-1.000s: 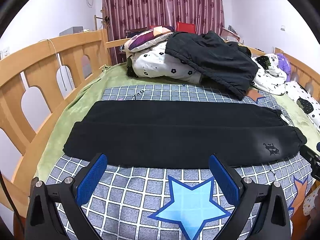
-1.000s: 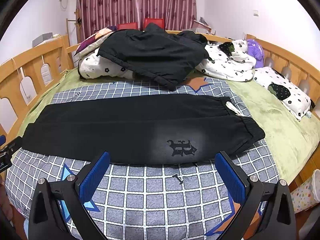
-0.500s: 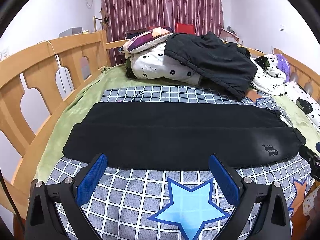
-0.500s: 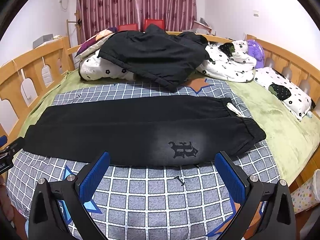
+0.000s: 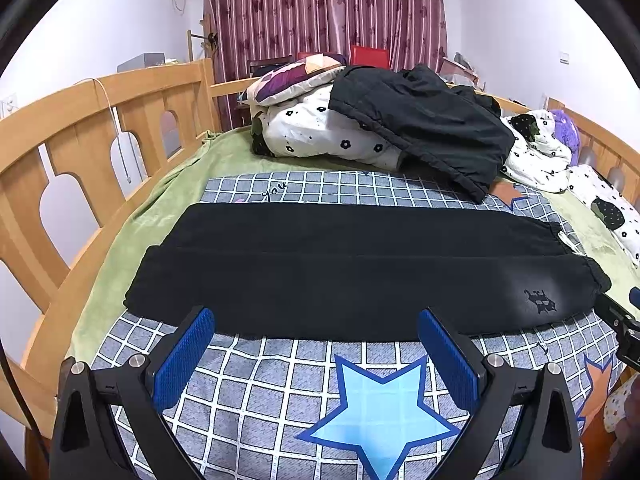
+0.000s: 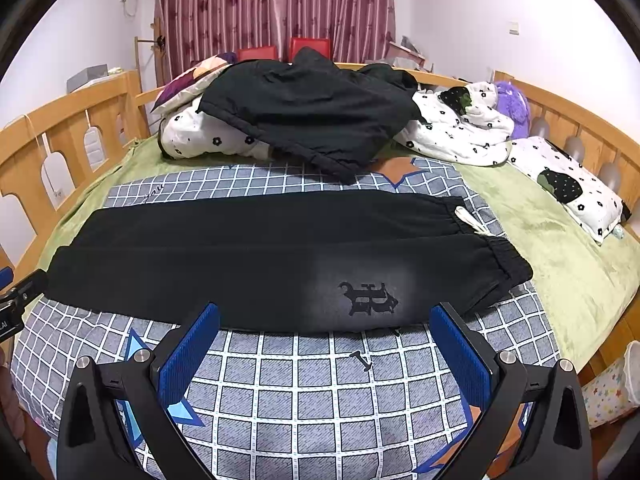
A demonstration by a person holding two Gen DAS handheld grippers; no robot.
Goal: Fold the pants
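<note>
Left wrist: black jacket (image 5: 424, 128) beyond pants (image 5: 352, 268).

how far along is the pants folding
Done: the black pants lie flat across the checked blanket, one leg folded over the other lengthwise. In hand: nothing; the left tool and right tool both hover open at the near edge. Left: folding the long strip across its length, waistband end toward the cuffs.

Wooden bed (image 5: 100, 96), maroon curtains (image 5: 320, 8)

"you" on checked blanket (image 5: 276, 191); gothic emblem on pants (image 6: 370, 298)
</note>
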